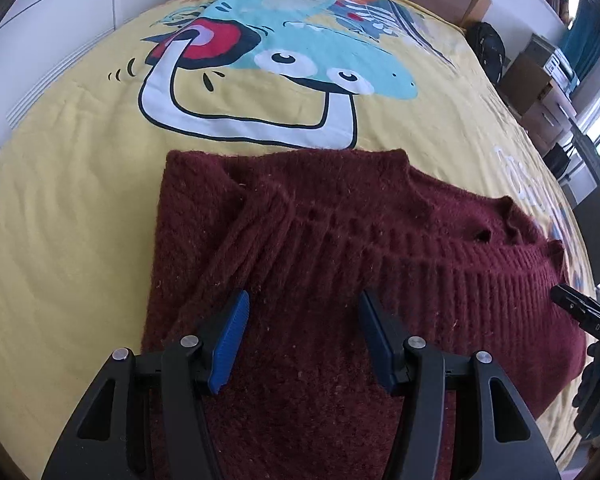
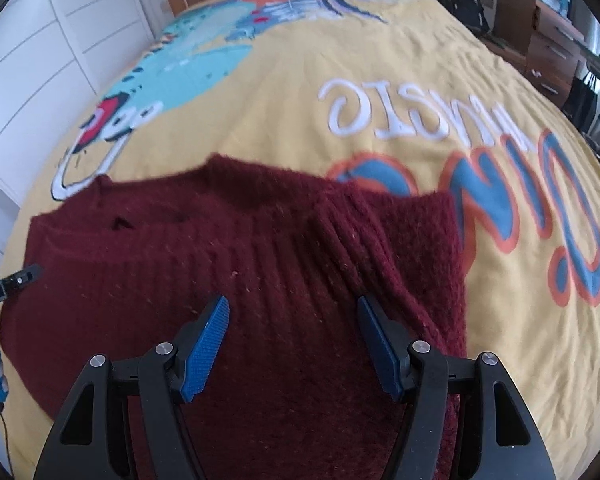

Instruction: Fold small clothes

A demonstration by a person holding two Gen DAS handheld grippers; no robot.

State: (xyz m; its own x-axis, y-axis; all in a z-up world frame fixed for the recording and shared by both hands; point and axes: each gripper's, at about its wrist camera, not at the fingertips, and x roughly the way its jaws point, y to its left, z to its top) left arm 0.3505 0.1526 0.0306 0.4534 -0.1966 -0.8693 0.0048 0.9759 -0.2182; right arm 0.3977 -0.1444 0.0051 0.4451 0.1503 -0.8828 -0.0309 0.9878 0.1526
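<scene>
Two blue ribbed pads sit closest in each view, on black arms. That makes two claws. The left claw (image 1: 300, 300) is spread wide and pinches nothing. The right claw (image 2: 292, 304) is spread wide too, and it is empty as well. Both hang just above the fuzzy dark red knitted sweater (image 1: 340, 240).

One sweater is here, and no other clothes show. It lies flat on the big yellow bed cover with a cartoon creature and large letters (image 1: 60, 200). The sweater sits near the close edge of the bed, in front of both claws. Its sleeves look folded in over the middle, because ribbed bands cross the body on both sides. The neck hole points away, toward the far end of the bed.

So my guess is that the side folds are done, and the last fold is next. For that, each claw would need to go down and pinch the near edge of the sweater, one on each side. Then they would lift together and lay that half over the neck end. The knit looks thick and soft, so a deep pinch should hold better than a tiny one.
</scene>
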